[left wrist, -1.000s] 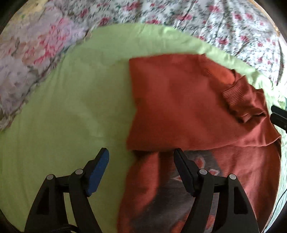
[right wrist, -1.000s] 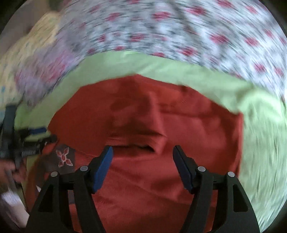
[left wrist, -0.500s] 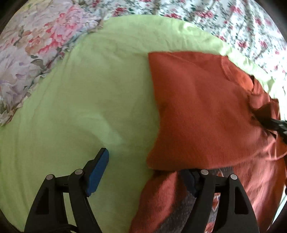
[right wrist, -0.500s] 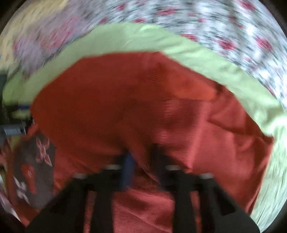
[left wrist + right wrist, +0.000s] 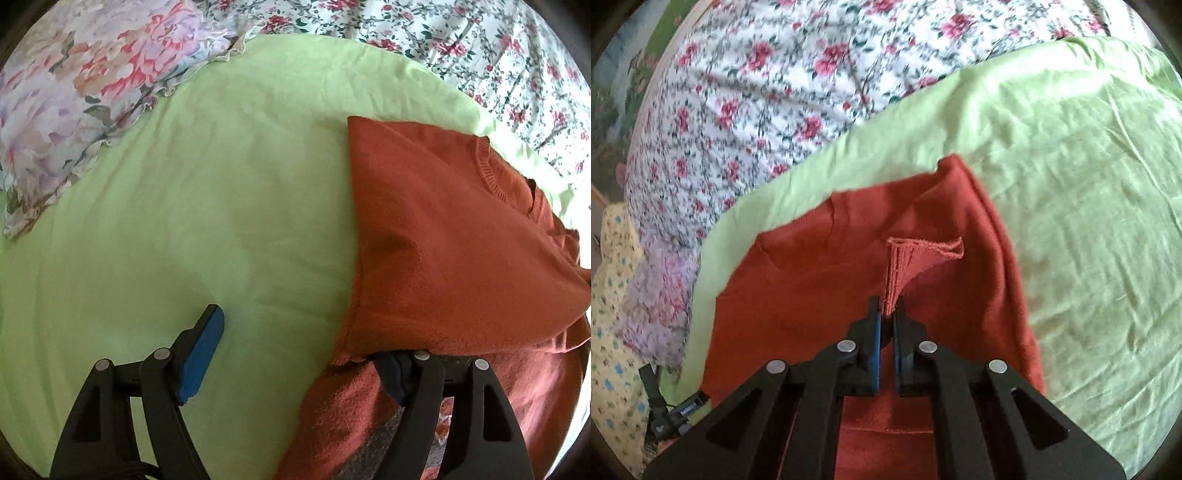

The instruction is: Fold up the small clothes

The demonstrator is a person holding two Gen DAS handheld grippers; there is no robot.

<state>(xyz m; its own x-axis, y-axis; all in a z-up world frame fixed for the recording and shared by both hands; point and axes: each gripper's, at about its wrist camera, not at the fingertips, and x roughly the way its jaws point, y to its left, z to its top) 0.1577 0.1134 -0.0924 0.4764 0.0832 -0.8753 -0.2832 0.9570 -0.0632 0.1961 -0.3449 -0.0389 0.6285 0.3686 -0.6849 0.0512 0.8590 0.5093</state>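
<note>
A rust-orange sweater [image 5: 443, 236] lies partly folded on a lime-green sheet [image 5: 207, 206]; its ribbed neckline faces the far right. My left gripper [image 5: 299, 350] is open at the sweater's near left edge: the left finger [image 5: 203, 347] rests over bare sheet and the right finger [image 5: 395, 373] is tucked under the folded flap. In the right wrist view my right gripper [image 5: 886, 314] is shut on a ribbed sleeve cuff [image 5: 916, 258] and holds it raised above the sweater [image 5: 812, 288].
A floral quilt [image 5: 461, 40] lies beyond the sheet and a pale floral pillow [image 5: 74, 96] at far left. The left gripper shows at the lower left of the right wrist view [image 5: 676, 410]. Bare green sheet [image 5: 1089, 221] spreads right of the sweater.
My right gripper has closed on the sleeve cuff and lifted it. My left gripper has shifted left, with its right finger slipped under the sweater's folded edge.
</note>
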